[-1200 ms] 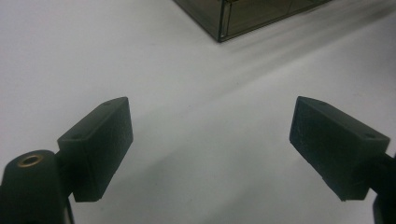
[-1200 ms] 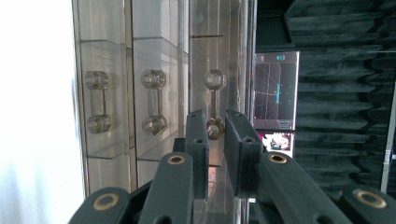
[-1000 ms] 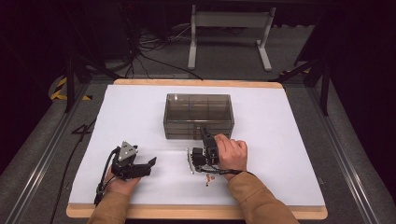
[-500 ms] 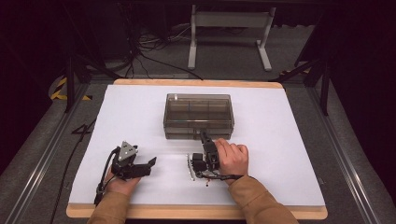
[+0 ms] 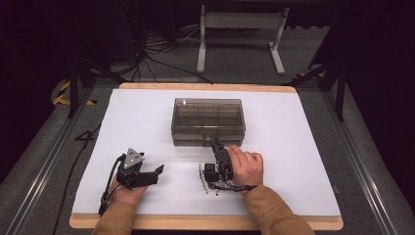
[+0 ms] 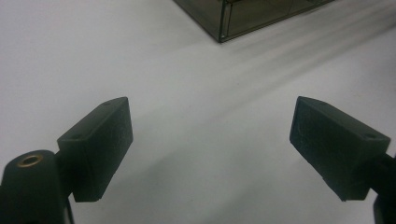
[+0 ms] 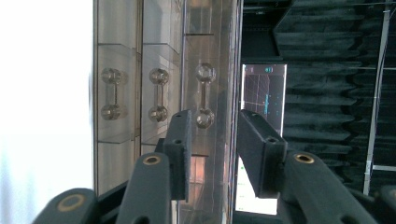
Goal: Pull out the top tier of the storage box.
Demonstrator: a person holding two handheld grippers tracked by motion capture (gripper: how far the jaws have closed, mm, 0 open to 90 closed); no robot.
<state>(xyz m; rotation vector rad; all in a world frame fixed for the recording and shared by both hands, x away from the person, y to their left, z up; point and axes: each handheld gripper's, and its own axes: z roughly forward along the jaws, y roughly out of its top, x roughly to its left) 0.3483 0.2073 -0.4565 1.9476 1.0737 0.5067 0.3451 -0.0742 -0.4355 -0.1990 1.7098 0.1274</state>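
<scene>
The right tool (image 5: 214, 142) sits at the clear box's (image 5: 208, 122) near wall, jaws just opening around its lid edge, unclamped; the left tool (image 5: 157, 170), spread wide, lies farther off.

We see a white table (image 5: 303, 147) with a pale wooden edge (image 5: 205, 87) showing along its far side and its near side. Beyond it stands a light metal frame (image 5: 240, 34) on the grey floor, with black cables (image 5: 161, 63) running loose across the floor to its left. A strip of yellow and black tape (image 5: 66, 93) lies on the floor at the far left corner of the table. In the right gripper view we make out a lit screen (image 7: 263, 95) against dark ridged foam panels (image 7: 327, 93).
</scene>
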